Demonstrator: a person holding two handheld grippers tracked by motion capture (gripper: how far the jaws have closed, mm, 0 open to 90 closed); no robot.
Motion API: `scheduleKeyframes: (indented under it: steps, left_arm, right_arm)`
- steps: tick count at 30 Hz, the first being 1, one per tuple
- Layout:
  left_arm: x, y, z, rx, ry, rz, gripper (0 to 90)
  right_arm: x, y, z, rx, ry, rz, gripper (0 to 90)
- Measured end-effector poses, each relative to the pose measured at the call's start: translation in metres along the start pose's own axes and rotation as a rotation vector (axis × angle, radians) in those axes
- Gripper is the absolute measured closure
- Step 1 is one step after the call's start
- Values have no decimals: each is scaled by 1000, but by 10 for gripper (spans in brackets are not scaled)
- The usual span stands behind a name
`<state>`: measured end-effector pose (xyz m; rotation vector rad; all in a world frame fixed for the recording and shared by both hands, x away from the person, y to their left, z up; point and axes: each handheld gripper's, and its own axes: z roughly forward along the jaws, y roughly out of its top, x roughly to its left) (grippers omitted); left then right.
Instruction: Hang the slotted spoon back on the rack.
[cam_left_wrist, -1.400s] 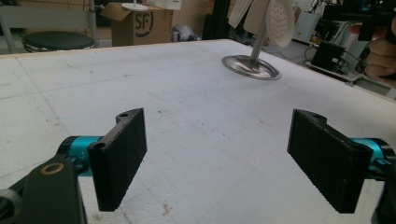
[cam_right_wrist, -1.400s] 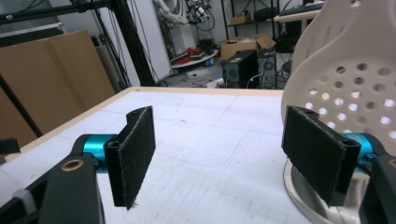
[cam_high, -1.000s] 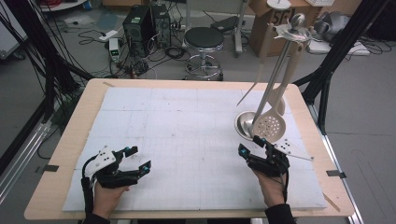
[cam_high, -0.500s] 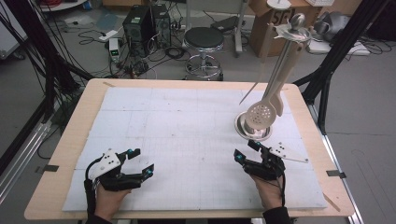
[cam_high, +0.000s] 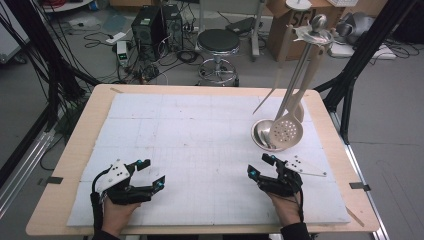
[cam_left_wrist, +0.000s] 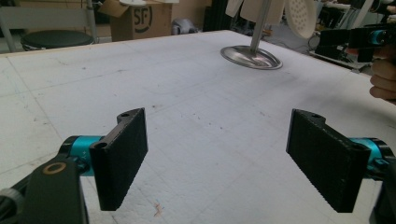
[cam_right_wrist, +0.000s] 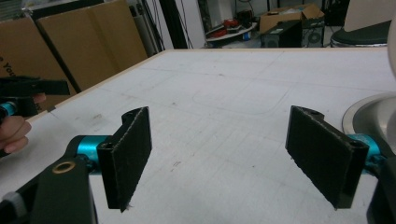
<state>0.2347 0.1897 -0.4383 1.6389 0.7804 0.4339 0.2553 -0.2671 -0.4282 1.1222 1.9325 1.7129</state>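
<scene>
Both grippers rested low near the counter's (cam_high: 75, 165) front edge, the left gripper (cam_high: 150, 174) toward the front-left corner and the right gripper (cam_high: 262, 166) toward the front-right, each with jaws spread wide and holding nothing. The utensil stand (cam_high: 266, 135) stood just beyond the right gripper near the right edge, a slotted spoon (cam_high: 286, 131) hanging over its round base. Judging from this, no grasp had begun; everything remained to do.

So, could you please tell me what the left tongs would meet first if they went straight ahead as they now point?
Probably nothing soon: the open left tongs face bare white mat; the utensil stand's steel base lies farther off, slightly right.
</scene>
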Motion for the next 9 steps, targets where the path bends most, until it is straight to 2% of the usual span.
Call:
scheduleKeyframes:
  steps: [9]
  left_arm:
    - [1,0,0,10,5,1,209]
  right_arm:
    - [0,-1,0,-4,0,2,220]
